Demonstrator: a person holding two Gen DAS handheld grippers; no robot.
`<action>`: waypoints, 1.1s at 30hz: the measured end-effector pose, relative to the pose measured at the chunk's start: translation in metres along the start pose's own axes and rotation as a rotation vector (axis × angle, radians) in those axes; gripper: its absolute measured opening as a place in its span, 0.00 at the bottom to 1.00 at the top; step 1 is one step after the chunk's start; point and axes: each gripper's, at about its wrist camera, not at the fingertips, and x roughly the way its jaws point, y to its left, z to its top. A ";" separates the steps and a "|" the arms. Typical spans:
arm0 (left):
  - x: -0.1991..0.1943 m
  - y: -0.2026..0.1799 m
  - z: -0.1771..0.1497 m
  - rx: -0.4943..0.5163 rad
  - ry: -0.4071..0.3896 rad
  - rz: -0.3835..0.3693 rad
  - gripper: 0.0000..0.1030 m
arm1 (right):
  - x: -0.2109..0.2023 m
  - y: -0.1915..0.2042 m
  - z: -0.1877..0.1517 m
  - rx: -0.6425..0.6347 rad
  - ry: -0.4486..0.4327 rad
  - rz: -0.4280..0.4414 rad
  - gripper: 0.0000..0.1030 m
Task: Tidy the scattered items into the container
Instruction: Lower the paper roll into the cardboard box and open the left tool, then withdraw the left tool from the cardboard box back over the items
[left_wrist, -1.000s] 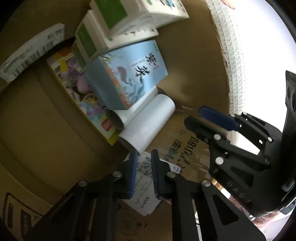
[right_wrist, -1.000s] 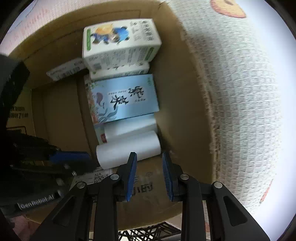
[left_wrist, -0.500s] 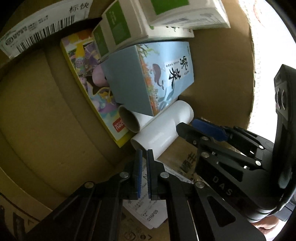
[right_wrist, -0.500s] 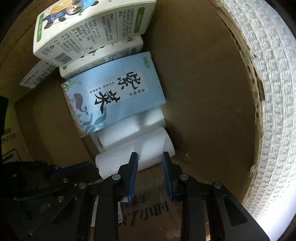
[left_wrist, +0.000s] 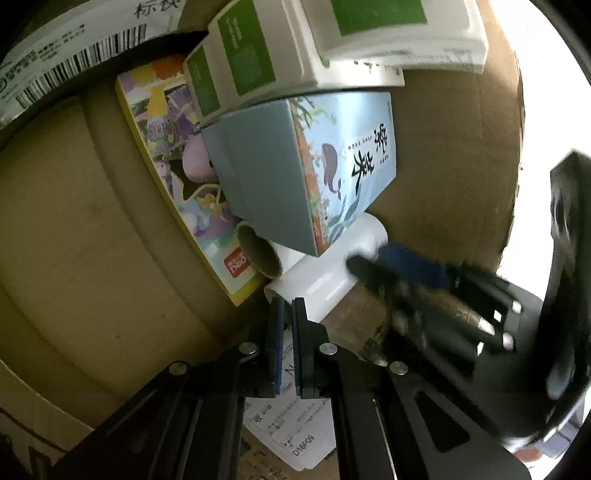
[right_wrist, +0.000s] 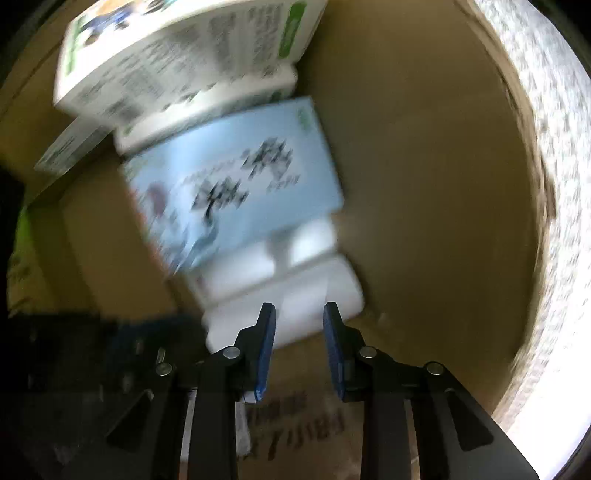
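Observation:
Both grippers reach into a cardboard box (left_wrist: 74, 229). Inside lie a light blue box with a whale drawing (left_wrist: 343, 177), two white-and-green boxes (left_wrist: 266, 55), a colourful yellow-edged book (left_wrist: 177, 177) and two white rolls (left_wrist: 317, 284). My left gripper (left_wrist: 288, 317) is nearly shut and empty, its tips just short of the nearer roll. My right gripper (right_wrist: 299, 325) is open and empty, its tips at the nearer white roll (right_wrist: 295, 302); it also shows in the left wrist view (left_wrist: 406, 273). The right wrist view is blurred.
The box walls (right_wrist: 424, 184) close in on the right. A white shipping label (left_wrist: 291, 424) lies on the box floor under the left gripper. A barcode label (left_wrist: 74, 62) sits on the far left flap. A pale textured mat (right_wrist: 554, 184) lies outside the box.
Both grippers moved deeper into the box toward the white rolls. The left gripper's fingers closed from slightly apart to nearly shut. The right gripper stayed open.

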 end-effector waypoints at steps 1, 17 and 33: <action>0.000 0.001 0.000 -0.008 -0.005 -0.002 0.04 | 0.001 0.000 -0.001 -0.009 -0.003 -0.017 0.23; 0.020 0.001 -0.008 -0.052 0.013 0.021 0.00 | 0.021 -0.007 0.015 -0.009 0.051 -0.060 0.23; -0.001 -0.030 -0.030 0.031 -0.084 0.029 0.02 | -0.031 -0.017 -0.005 0.055 -0.094 -0.032 0.23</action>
